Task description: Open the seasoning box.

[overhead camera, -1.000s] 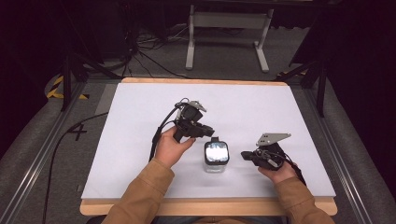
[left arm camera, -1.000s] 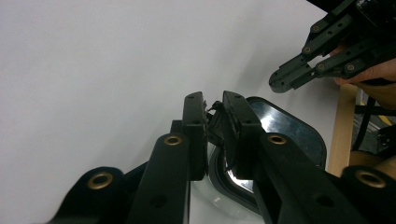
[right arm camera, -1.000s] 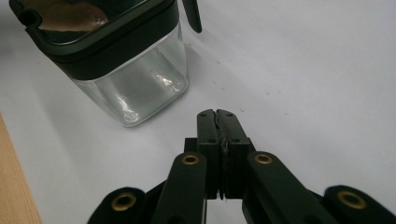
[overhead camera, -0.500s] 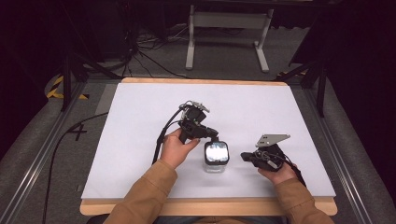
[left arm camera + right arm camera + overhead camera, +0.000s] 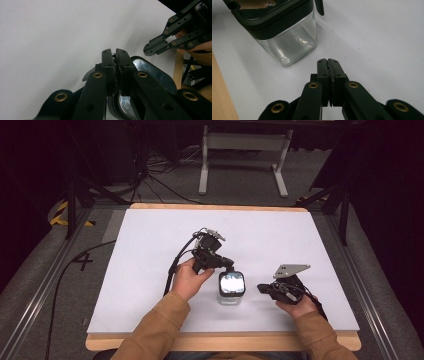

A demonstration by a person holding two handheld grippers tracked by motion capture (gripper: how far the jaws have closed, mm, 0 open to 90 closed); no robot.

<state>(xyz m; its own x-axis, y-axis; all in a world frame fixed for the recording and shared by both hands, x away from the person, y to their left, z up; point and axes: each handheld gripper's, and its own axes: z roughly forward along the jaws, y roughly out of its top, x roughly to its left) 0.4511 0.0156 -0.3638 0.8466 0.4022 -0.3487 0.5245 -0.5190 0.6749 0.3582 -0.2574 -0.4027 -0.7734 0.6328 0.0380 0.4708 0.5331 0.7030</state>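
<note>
A: Well, start at the left. What does the high view give?

B: The left gripper [image 5: 226,263] sits just above the near-left rim of the jar [image 5: 231,289], which stands upright on the white table cover [image 5: 150,270], near the front edge and between the two hands. Farther right, the right gripper [image 5: 261,288] lies level, its tips aimed at the jar's side, a small gap apart.

A: And the jaws?

B: Too small to read there. The left gripper view shows the left gripper [image 5: 114,53] with its jaws pressed together, nothing between them; they have just been closing. The jar's dark lid [image 5: 152,75] lies right beneath and beyond the tips.

A: The other one?

B: In the right gripper view the right gripper [image 5: 327,62] is pressed together too, empty. The jar [image 5: 287,40] stands ahead and to the left, apart from the tips.

A: Its axis?

B: Vertical, lid up, clear glass below the black collar.
</note>
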